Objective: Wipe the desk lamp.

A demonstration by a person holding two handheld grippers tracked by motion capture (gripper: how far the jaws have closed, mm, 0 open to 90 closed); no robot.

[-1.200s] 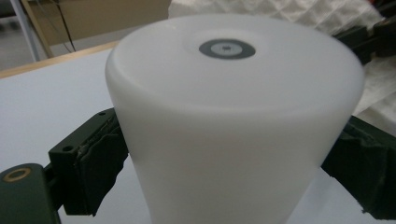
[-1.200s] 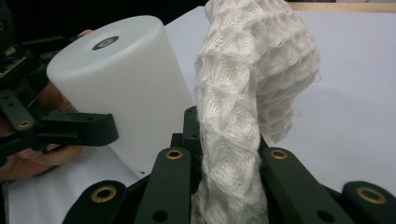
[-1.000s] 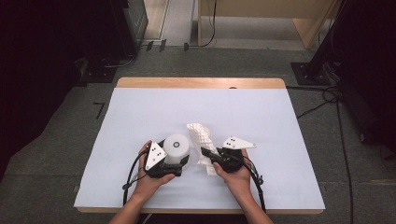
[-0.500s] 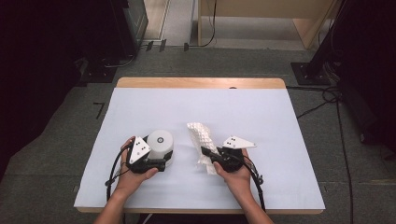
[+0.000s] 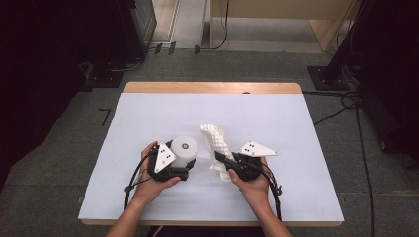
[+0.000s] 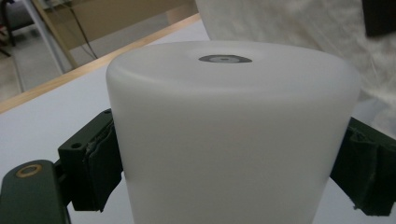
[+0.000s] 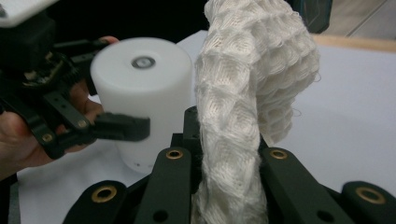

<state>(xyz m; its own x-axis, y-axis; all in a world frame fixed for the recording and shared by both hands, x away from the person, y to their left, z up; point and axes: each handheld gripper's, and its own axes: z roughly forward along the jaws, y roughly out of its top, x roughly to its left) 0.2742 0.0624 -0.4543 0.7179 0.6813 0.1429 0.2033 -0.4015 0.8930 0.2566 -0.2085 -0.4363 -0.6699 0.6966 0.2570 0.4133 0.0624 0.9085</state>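
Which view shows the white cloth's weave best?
The right gripper view: the cloth is close and its waffle texture clear. The high view shows the cloth small beside the white cylinder; the left gripper view shows a blurred patch.

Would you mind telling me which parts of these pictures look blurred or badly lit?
Left gripper view: the white cylinder is close and soft, its side evenly lit. Right gripper view: the left gripper smears; the white cloth is sharp. High view: floor surroundings fall dark.

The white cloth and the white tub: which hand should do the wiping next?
Probably the right. Its tool is shut on the white cloth, which hangs beside the white tub. The left tool grips the tub's sides, so it can only hold it steady.
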